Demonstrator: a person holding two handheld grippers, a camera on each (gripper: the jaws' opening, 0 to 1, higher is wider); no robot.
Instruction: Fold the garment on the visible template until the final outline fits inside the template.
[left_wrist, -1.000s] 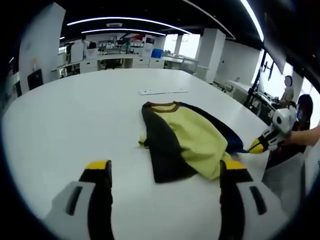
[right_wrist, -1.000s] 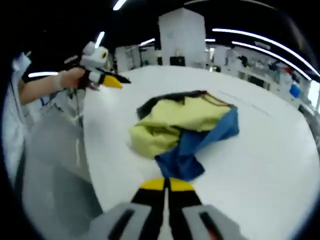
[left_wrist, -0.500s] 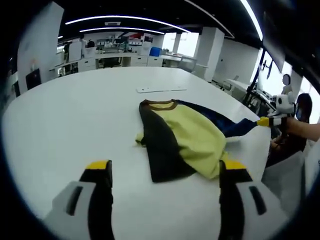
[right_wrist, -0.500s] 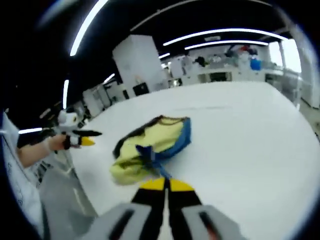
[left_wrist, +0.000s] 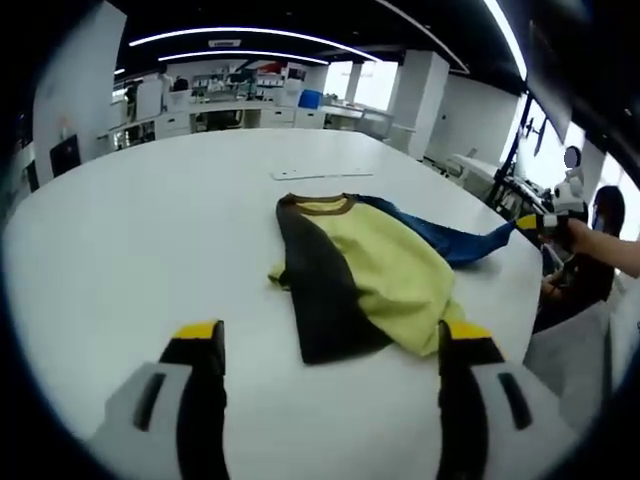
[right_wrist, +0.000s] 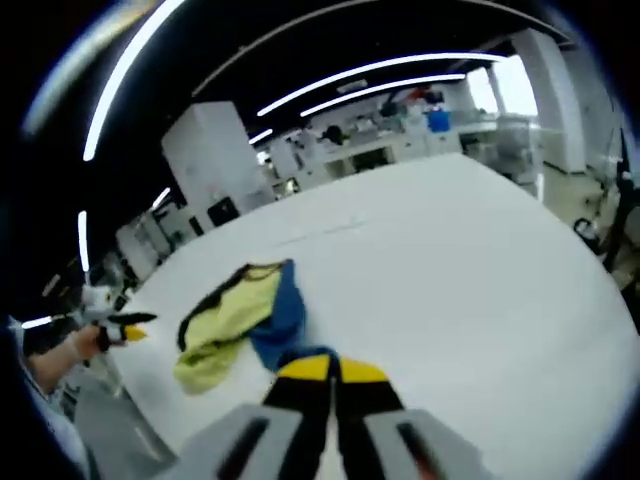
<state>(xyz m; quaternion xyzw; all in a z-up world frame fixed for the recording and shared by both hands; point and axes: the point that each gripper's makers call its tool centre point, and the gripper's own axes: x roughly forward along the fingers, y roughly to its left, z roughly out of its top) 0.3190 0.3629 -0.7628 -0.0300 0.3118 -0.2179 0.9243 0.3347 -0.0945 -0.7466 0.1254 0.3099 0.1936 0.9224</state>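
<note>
**Operator:** Open-plan lab behind the work area, ceiling light strips on, benches and shelving along the far wall. I have the large white round-edged table (left_wrist: 130, 250) under both cameras. On it lies the task item, a yellow, black and blue short-sleeved knit garment with a brown collar (left_wrist: 355, 275), roughly mid-table in the left gripper view, collar toward the far side.

**Reviewer:** Gripper states?

**Operator:** I read the left gripper (left_wrist: 330, 345) as released: its two yellow-tipped black jaws stand wide apart, hovering just short of the garment's near hem and touching no cloth. The right gripper (right_wrist: 329, 370) is clenched, jaws pressed together on the blue fabric edge (right_wrist: 300, 355) of the garment. In the left gripper view I see the same gripper at the right side (left_wrist: 530, 222), with the blue part drawn out taut from the yellow body toward the table's rim.

**Reviewer:** Anything else on the table?

**Operator:** One thin white flat strip (left_wrist: 320, 173) lying beyond the collar, well apart from the garment. I cannot make out a template outline on the white surface.
</note>
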